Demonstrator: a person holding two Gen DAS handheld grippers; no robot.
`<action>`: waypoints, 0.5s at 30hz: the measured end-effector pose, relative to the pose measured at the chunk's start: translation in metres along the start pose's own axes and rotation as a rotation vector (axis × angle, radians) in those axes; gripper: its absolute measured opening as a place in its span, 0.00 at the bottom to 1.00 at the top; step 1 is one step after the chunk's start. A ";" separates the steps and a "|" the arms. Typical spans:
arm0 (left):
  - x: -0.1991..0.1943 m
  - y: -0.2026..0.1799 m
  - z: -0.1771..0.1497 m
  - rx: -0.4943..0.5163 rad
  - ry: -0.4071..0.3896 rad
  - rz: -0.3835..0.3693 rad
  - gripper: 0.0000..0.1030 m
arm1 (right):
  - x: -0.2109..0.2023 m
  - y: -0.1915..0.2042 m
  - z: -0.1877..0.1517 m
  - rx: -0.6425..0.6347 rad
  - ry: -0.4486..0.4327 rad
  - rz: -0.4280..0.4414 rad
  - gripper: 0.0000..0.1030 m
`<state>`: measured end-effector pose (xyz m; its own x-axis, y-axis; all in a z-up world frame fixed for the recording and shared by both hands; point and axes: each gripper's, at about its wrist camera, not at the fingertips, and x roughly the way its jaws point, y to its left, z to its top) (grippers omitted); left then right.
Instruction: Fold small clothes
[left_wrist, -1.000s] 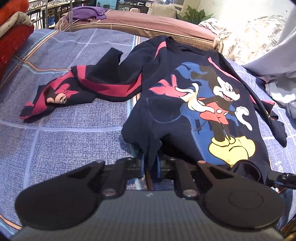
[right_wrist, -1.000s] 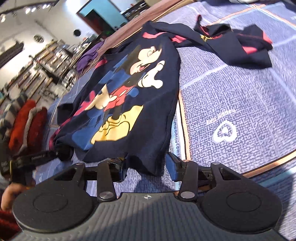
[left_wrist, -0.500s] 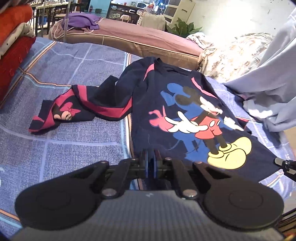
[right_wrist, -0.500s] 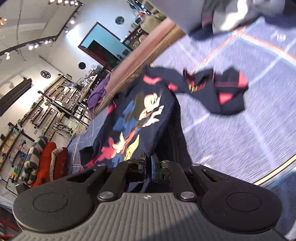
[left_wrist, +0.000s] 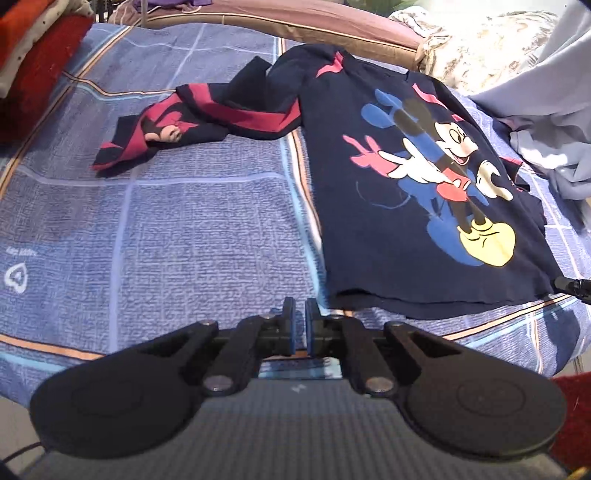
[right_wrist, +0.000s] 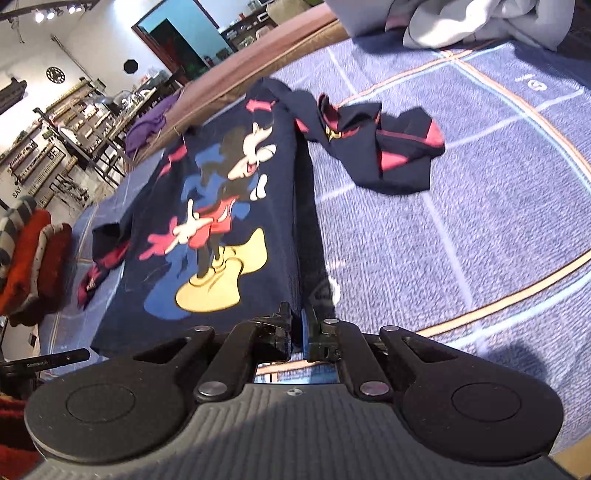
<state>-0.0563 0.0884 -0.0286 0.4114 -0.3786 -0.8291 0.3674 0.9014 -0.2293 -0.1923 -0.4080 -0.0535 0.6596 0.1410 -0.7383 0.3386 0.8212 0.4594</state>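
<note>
A navy shirt (left_wrist: 388, 240) with a cartoon mouse print lies stretched flat on the blue bedspread (left_wrist: 184, 221), hem toward me. My left gripper (left_wrist: 300, 314) is shut, pinching the hem's left corner at its very tips. One red-striped sleeve (left_wrist: 221, 118) lies crumpled to the left. In the right wrist view the shirt (right_wrist: 221, 177) runs away from my right gripper (right_wrist: 297, 321), which pinches the hem's right corner; its jaws are opening slightly with dark cloth still between them. The other sleeve (right_wrist: 388, 147) is bunched to the right. Each gripper shows in the other's view: the right (left_wrist: 561, 283), the left (right_wrist: 86, 353).
A pale grey cloth pile (left_wrist: 546, 110) sits at the bed's far right. Red cushions (left_wrist: 33, 66) stand at the left edge. A brown mattress (left_wrist: 295, 22) runs behind the bedspread. Shelves and racks (right_wrist: 55, 147) stand beyond. The bed's front edge is just under both grippers.
Both grippers drew the hem toward me and the shirt stretched out flat. The right jaws went from wide open around the hem to closed on it. The bunch in the left jaws thinned.
</note>
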 end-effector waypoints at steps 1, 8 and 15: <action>-0.002 -0.001 0.001 0.000 -0.006 -0.003 0.12 | 0.000 -0.001 0.000 -0.012 -0.005 -0.028 0.22; 0.001 -0.019 0.022 -0.001 -0.064 -0.054 0.75 | -0.015 -0.008 0.001 0.013 -0.073 -0.053 0.74; 0.044 -0.044 0.018 0.070 0.014 -0.051 0.51 | 0.001 0.003 -0.006 0.027 -0.038 0.005 0.75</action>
<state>-0.0395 0.0282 -0.0454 0.3791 -0.4207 -0.8242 0.4455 0.8636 -0.2359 -0.1952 -0.4023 -0.0562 0.6861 0.1234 -0.7170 0.3531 0.8052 0.4765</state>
